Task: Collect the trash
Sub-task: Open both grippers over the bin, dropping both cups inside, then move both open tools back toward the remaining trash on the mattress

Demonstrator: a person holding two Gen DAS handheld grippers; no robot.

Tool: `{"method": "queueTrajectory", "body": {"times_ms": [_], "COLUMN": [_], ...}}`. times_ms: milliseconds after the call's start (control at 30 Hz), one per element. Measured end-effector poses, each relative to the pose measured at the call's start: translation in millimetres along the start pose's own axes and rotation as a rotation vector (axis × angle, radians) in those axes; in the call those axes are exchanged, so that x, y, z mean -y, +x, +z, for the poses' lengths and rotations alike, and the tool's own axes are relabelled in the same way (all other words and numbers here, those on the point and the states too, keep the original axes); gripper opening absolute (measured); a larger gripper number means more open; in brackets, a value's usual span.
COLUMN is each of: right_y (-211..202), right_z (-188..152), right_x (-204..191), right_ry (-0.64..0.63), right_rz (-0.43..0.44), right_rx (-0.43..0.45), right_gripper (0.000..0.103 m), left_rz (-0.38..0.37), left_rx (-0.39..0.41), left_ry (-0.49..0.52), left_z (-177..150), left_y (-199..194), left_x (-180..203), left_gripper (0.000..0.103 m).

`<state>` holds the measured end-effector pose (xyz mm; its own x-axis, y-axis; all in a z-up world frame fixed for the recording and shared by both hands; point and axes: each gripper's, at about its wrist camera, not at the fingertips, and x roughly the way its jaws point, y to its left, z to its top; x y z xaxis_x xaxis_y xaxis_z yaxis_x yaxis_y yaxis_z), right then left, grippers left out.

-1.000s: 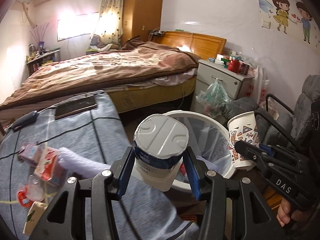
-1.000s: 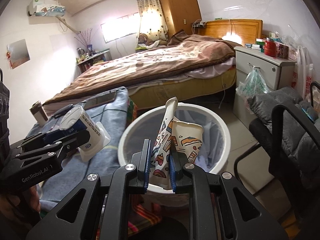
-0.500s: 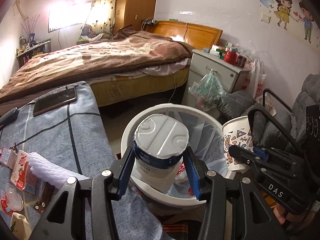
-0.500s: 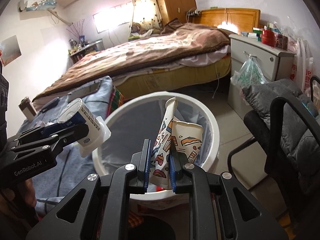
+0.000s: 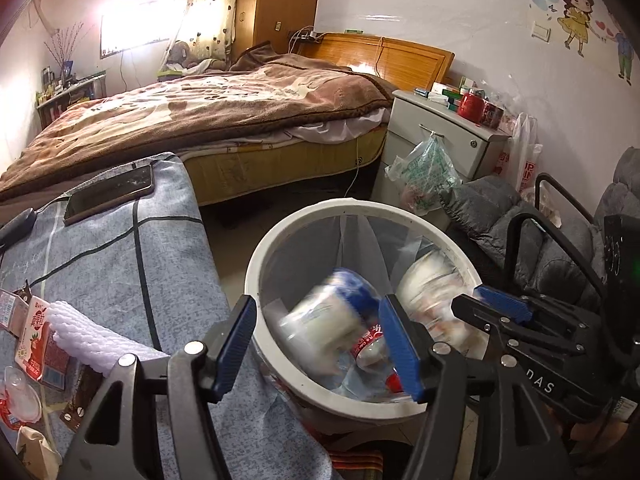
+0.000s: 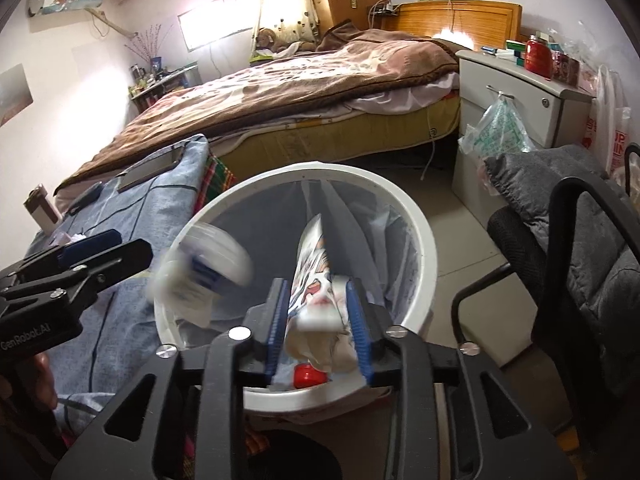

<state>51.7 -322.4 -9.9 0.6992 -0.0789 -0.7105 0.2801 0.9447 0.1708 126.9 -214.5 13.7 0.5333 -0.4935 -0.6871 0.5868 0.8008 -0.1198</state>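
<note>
yogurt cup (image 5: pixel 328 316): blurred and tipped, falling inside the rim of the bin (image 5: pixel 280 236), free of your left gripper (image 5: pixel 318 342).
paper cup (image 6: pixel 320 300): crumpled, long axis pointing away from you, dropping between the right gripper (image 6: pixel 318 330) fingers over the bin's near side.
fingers: both pairs have just been opening; spread, pinching nothing.
next trash: carton (image 5: pixel 38 340) and wrappers at the near left corner of the counter (image 5: pixel 120 248), left of the bin.
nearer hand: your left, I judge.
</note>
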Motion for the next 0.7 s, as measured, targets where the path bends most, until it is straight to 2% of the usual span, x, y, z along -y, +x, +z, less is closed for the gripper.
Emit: {"method": "queueTrajectory", "body": {"times_ms": [100,700], "right_y": [-3,-20], "right_z": [-2,-4], "right_x": [1,-19], "right_ry": [0.008,-0.028], "right_rz": [0.003,0.007], "right_rx": [0.006,0.059], "right_gripper": [0.049,0.05], "left_rz": [-0.002,0.037], "left_rx": [-0.002,0.043], "left_ry": [-0.006,-0.039], "left_z": [-1,-15], "left_y": [-1,-35], "left_x": [-1,-19], "left_gripper": [0.069,0.07]}}
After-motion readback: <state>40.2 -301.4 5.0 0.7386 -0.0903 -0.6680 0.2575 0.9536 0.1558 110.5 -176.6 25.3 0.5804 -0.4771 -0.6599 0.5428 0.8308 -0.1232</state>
